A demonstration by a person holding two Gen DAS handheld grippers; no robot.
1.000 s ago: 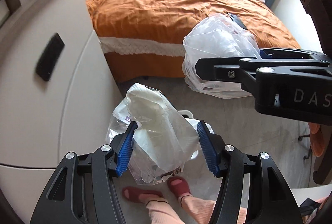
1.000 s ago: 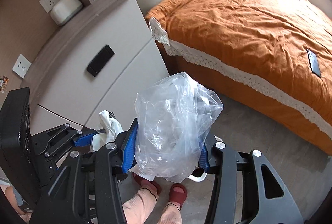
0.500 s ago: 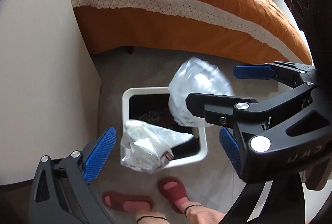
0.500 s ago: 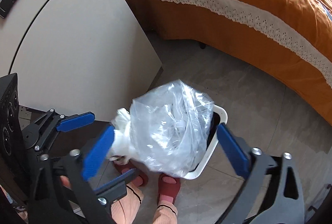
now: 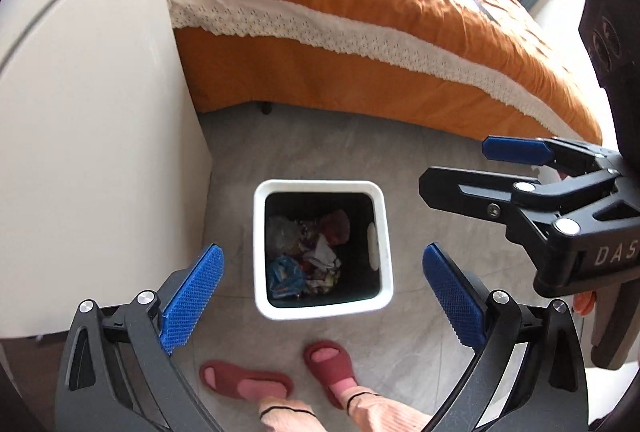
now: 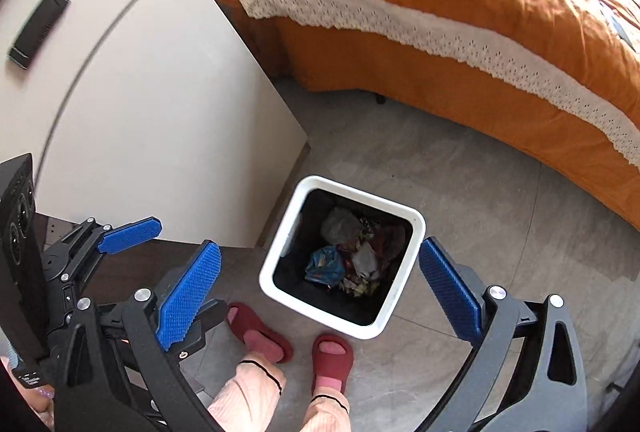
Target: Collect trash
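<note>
Both wrist views steeply downward, sharing bin (image 5: 383, 232)

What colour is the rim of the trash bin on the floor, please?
White; the bin has a dark inside. It shows best in the left wrist view.

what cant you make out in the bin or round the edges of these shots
- Bin contents: both views, a dark jumbled heap; single items unreadable.
- Flat thing on the bed: right view, cut by the edge.
- Right tongs: left view, body runs off frame.
- Person: only slippers and trouser cuffs show.
</note>
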